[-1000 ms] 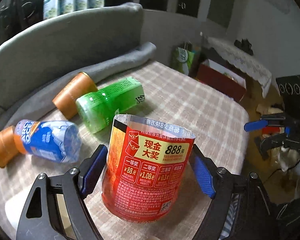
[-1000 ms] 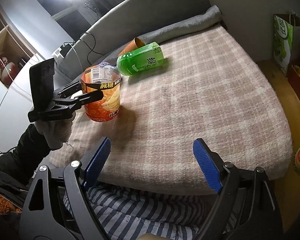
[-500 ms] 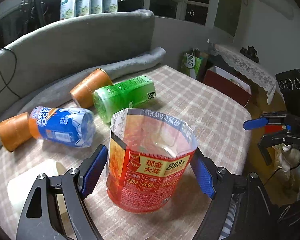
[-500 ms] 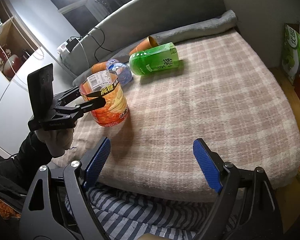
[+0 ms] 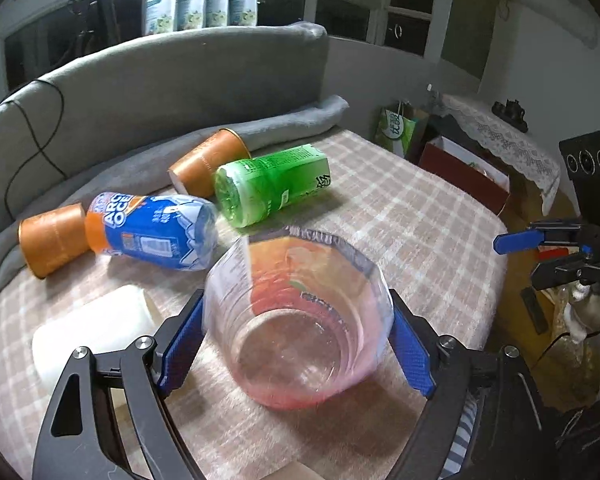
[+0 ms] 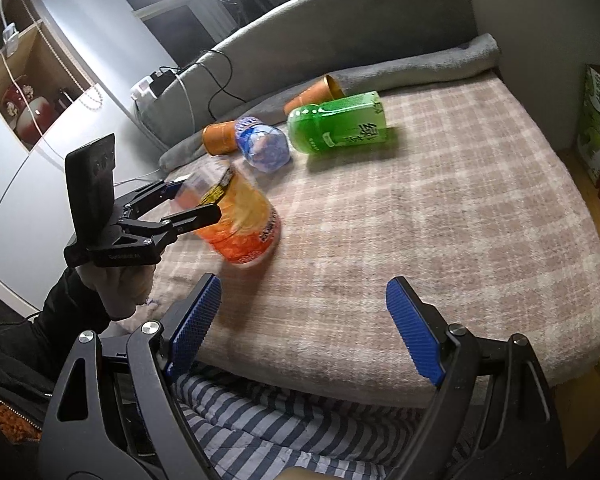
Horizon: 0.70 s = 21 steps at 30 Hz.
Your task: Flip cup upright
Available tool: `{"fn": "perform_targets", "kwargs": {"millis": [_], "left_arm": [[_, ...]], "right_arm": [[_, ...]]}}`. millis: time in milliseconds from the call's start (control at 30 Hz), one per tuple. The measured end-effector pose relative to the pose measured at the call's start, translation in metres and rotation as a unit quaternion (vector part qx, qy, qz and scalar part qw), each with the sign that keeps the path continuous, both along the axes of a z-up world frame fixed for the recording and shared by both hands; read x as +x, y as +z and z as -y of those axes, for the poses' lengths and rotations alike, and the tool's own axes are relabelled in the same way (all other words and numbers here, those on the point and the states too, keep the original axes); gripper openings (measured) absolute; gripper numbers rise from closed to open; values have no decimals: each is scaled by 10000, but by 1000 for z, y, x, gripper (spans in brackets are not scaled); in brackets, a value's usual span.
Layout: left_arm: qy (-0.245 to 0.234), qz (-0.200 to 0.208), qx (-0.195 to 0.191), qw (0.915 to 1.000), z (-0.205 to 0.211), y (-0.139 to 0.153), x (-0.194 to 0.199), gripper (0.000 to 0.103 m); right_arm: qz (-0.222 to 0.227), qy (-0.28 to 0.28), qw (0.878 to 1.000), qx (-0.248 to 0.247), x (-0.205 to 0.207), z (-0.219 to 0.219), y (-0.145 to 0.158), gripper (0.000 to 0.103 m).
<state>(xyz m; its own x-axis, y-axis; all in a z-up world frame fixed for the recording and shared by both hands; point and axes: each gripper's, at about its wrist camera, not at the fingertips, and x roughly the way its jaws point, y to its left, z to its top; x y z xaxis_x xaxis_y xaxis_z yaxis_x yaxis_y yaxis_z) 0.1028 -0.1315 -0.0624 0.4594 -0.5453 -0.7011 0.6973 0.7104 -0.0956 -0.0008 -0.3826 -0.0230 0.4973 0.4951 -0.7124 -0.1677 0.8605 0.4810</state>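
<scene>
Both pads of the left gripper [image 5: 296,344] clamp the red cup [image 5: 300,320] near the bed's [image 6: 460,220] front left corner, mouth-up but tilted, seemingly for setting down; the right gripper [image 6: 306,328] hangs spread, empty.

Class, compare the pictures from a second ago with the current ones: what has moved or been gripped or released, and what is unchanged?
The red cup, standing level a second ago, now tilts with its open mouth toward the left gripper, which stays shut on it. The left wrist view now looks down into the cup. The right gripper stays open and empty; the green cup, blue cup and both orange cups lie unmoved.
</scene>
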Motion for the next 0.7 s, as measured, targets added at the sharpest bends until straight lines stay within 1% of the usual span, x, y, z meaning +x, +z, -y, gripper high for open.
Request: {"fn": "perform_targets", "kwargs": {"millis": [167,267,433,600,700], "left_arm": [[166,38,-69,9998,-13,7,-7,85],[213,151,-134,9996,-19,15,-18,85],[325,314,-277,9986,-29,27,-35,85],[664,580,-451,9951,-46,40,-53,85],[1032,814,-494,9901,-58,48,-66,85]], "right_arm": [[245,109,9996,-81,2,-14,11,87],[509,155,9983,-222,4,-25,20,87],[780,176,9964,-268,11,-42,31,87],[1093,-15,9927,-508,16,-59,41,87],[1263,-184,9893,-701,17,-67,46,87]]}}
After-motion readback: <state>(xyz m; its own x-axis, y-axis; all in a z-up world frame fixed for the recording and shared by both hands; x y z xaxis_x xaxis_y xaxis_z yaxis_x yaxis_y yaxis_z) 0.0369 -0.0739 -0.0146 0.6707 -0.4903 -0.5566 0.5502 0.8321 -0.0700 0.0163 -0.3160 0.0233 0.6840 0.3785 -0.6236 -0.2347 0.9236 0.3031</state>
